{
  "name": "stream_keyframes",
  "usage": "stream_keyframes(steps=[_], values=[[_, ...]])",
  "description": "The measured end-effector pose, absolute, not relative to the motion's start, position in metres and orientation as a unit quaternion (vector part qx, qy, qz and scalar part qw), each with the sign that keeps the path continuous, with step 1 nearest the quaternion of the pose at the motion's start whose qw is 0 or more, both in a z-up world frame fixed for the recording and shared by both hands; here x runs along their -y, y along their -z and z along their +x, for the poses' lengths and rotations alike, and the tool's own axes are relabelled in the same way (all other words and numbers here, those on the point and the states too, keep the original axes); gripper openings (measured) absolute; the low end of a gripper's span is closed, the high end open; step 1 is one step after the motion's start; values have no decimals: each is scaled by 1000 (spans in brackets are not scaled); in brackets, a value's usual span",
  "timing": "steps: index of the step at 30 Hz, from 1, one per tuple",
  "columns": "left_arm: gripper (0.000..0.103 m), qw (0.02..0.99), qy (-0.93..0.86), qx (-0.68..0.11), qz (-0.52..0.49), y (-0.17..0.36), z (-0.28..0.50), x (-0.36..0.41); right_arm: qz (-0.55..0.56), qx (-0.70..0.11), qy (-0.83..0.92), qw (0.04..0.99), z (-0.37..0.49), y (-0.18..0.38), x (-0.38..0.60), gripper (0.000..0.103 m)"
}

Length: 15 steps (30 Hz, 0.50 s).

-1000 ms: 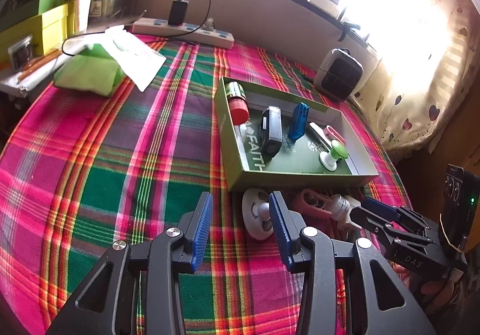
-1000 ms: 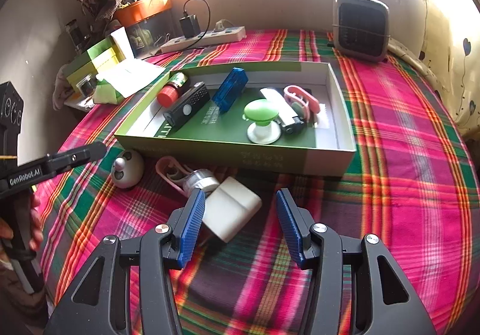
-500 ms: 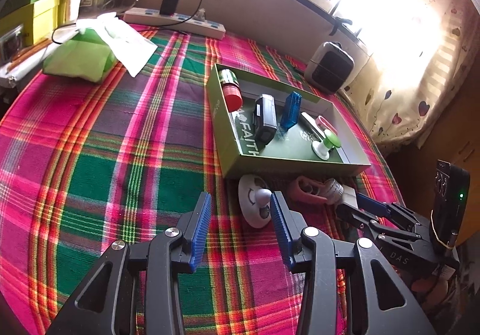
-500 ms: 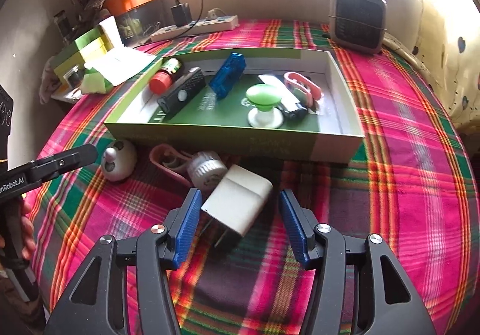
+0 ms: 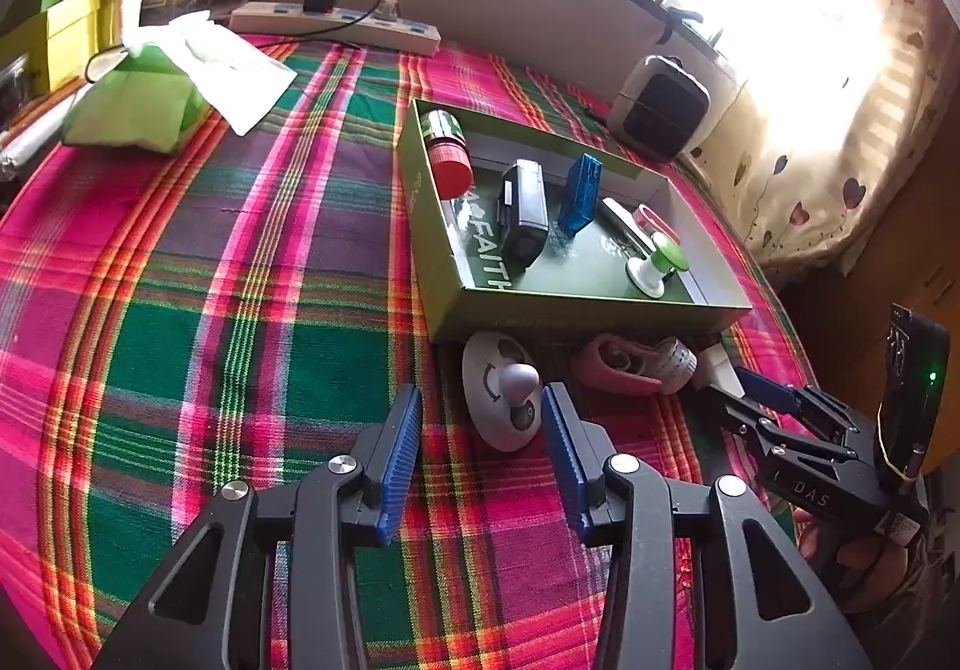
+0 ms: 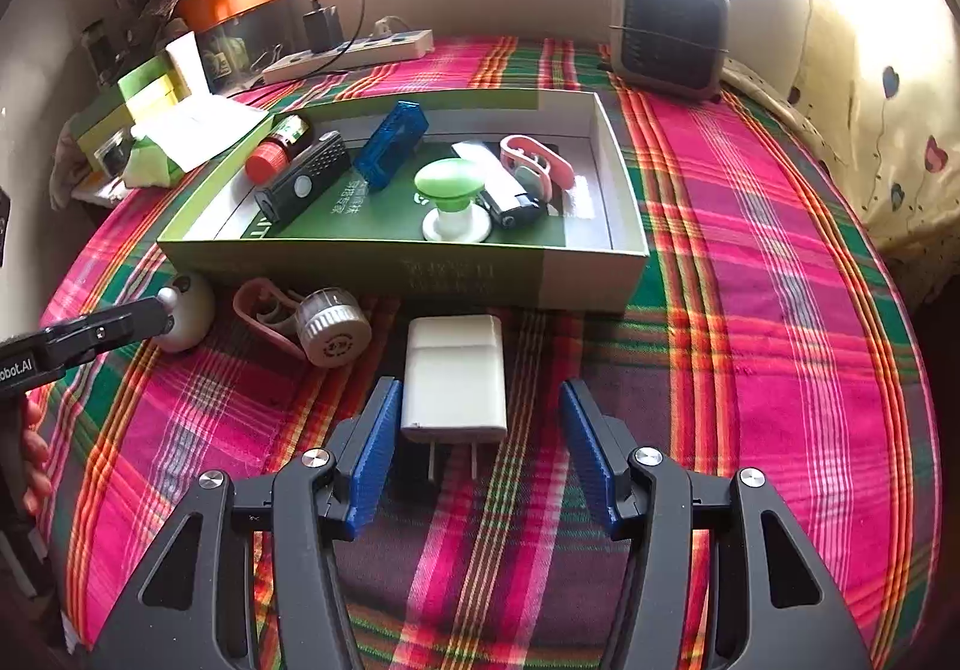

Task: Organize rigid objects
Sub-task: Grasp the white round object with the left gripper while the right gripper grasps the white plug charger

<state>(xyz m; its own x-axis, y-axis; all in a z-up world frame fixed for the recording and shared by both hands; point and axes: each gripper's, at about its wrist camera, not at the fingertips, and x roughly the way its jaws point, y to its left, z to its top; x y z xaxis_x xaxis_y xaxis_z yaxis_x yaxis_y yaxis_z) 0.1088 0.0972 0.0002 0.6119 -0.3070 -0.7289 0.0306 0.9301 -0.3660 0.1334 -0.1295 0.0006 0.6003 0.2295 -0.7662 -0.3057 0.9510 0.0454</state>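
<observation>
Your left gripper [image 5: 480,418] hangs with its blue-padded jaws apart over the plaid-covered counter [image 5: 210,310], and the white egg-shaped plastic toy with a grey knob [image 5: 503,394] lies just ahead of its right pad, not pinched; those jaws have just been opening, with only the cloth between them. Your right gripper [image 6: 477,430] is also released, its jaws having just been opening, and the white rectangular plug adapter [image 6: 454,376] lies flat between the pads with its two metal prongs pointing back toward you; whether the left pad touches the adapter's edge I cannot tell, and the right pad stands clear of it. The adapter sits on the cloth just in front of the near wall of the shallow green cardboard box [image 6: 390,268], which rests toward the far middle of the counter. To the adapter's left along that same wall lie a silver ribbed round cap [image 6: 333,328] resting against a pink plastic clip [image 6: 264,310], then the egg-shaped toy nearest your left gripper. Inside the box you have a red-capped small bottle [image 6: 273,154] at the left end, a black rectangular device [image 6: 303,184], a blue translucent case [image 6: 393,142], a green-topped white mushroom-shaped knob [image 6: 450,199], a white-and-black lighter-shaped stick [image 6: 498,190] and a second pink clip [image 6: 534,160] toward the right end.
</observation>
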Motion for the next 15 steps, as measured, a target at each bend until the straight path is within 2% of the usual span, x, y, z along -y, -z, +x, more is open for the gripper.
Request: stream_keyframes(steps=[15], values=[[41, 889, 72, -433, -134, -1, 119, -86, -48, -418, -162, 893, 144, 0, 131, 55]])
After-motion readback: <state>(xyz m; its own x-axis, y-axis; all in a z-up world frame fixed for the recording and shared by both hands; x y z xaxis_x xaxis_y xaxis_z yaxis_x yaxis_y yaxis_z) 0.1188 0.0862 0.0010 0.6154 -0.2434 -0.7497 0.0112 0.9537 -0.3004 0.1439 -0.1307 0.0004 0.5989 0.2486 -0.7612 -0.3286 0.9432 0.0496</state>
